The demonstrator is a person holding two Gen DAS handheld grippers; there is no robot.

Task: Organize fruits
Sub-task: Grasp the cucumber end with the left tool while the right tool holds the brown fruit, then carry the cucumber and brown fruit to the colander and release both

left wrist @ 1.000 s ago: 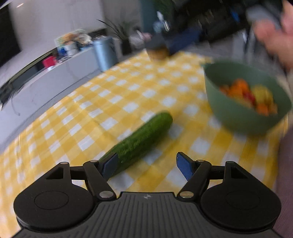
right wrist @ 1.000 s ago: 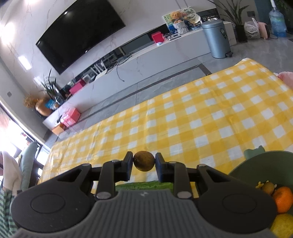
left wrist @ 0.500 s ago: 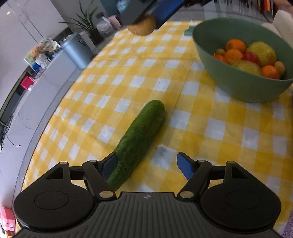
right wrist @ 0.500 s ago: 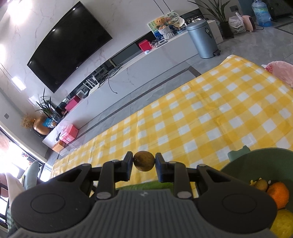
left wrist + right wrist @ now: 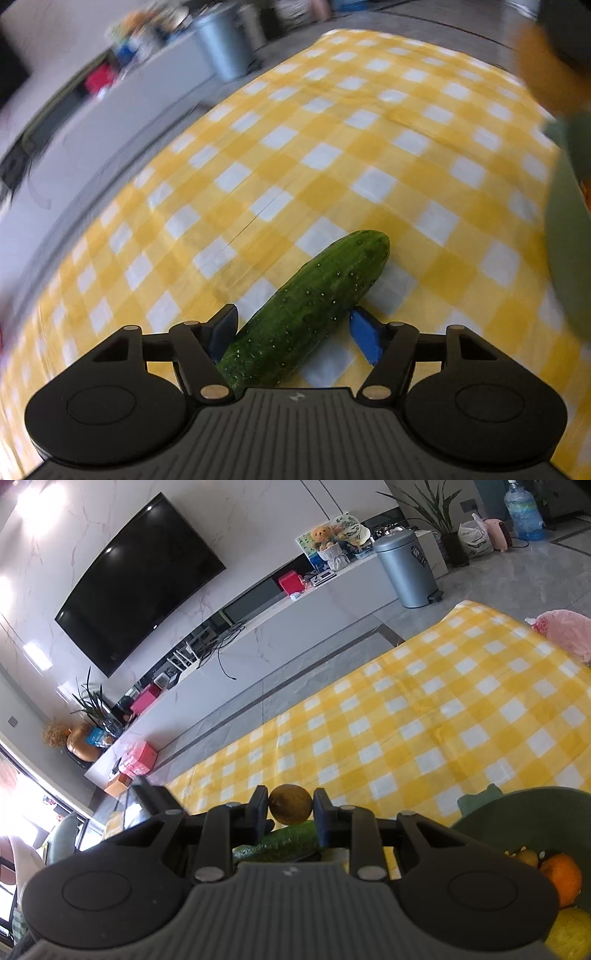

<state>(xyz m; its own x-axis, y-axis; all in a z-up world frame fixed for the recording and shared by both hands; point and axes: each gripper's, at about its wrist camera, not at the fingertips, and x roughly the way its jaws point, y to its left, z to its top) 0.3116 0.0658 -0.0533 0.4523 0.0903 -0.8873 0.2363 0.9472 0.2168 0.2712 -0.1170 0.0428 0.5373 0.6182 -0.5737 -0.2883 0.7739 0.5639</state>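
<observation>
Cucumber (image 5: 310, 310) lies slantwise on the yellow-and-white checked tablecloth (image 5: 332, 155), between the blue pads of the left gripper (image 5: 293, 332), whose jaws have just been closing but do not yet press it. Risk, as I judge it: closing across the slant could roll or pivot the cucumber out. Right gripper (image 5: 290, 805) clamps 1 small brownish round fruit (image 5: 290, 804) beside the green bowl (image 5: 517, 805) at the cloth's near right edge; a loosened grip would drop it outside. Beyond the table: grey floor, white cabinet, wall television (image 5: 136, 579), metal bin (image 5: 406, 568).

Left claw (image 5: 293, 332) closing around cucumber (image 5: 308, 312) — pads apart (checked tablecloth (image 5: 332, 155) beneath).
</observation>
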